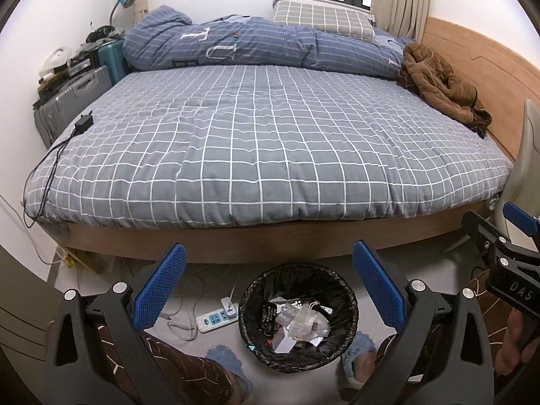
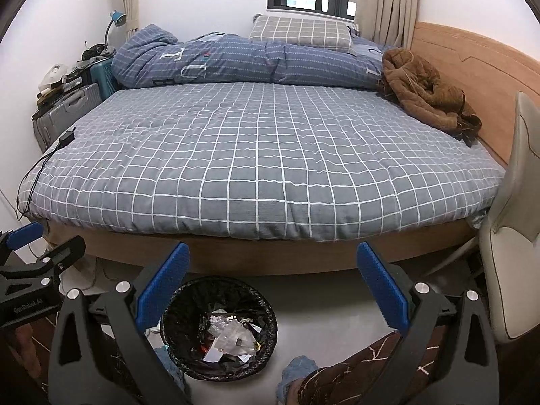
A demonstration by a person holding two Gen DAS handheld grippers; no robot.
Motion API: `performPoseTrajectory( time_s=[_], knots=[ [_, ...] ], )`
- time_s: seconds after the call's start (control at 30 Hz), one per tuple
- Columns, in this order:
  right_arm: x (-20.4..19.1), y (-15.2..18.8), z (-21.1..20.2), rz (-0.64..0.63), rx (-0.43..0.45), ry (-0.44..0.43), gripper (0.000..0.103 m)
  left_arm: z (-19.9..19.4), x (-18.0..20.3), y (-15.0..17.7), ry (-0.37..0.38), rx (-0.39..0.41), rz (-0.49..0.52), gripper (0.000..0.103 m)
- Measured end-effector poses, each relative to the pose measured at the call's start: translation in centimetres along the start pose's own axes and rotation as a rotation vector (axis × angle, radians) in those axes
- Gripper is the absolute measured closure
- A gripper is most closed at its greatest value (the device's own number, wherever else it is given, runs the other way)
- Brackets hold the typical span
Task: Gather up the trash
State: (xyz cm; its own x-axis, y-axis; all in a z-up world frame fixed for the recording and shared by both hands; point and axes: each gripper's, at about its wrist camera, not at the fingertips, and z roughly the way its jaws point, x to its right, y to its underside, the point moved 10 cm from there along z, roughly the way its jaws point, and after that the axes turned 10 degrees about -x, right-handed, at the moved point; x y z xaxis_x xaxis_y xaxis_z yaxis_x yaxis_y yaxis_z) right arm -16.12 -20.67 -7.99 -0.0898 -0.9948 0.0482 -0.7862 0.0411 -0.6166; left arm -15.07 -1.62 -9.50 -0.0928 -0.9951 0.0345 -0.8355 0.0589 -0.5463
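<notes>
While jaws gape, right gripper marked "DAS", trash bin below.

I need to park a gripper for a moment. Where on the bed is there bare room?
The checked sheet is bare between the black charger at its left edge, the folded quilt behind and the brown coat at right. The floor beside the bin is crowded with cables.

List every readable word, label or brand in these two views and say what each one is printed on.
"DAS": right gripper body, left wrist view.
"GenRobot.AI", faint: left gripper body, right wrist view.
Large letters "T" and "U": folded blue duvet; its other letters are hidden by folds.
Black tag in the trash bin: print too small to read.
</notes>
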Motion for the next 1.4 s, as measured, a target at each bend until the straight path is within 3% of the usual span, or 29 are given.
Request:
performPoseTrajectory(
  time_s=[1.4],
  knots=[
    [-0.38, 0.17, 0.66, -0.006, -0.008, -0.002, 0.008, 0.13, -0.45, -0.02, -0.048, 0.003, 0.007, 0.006]
  ],
)
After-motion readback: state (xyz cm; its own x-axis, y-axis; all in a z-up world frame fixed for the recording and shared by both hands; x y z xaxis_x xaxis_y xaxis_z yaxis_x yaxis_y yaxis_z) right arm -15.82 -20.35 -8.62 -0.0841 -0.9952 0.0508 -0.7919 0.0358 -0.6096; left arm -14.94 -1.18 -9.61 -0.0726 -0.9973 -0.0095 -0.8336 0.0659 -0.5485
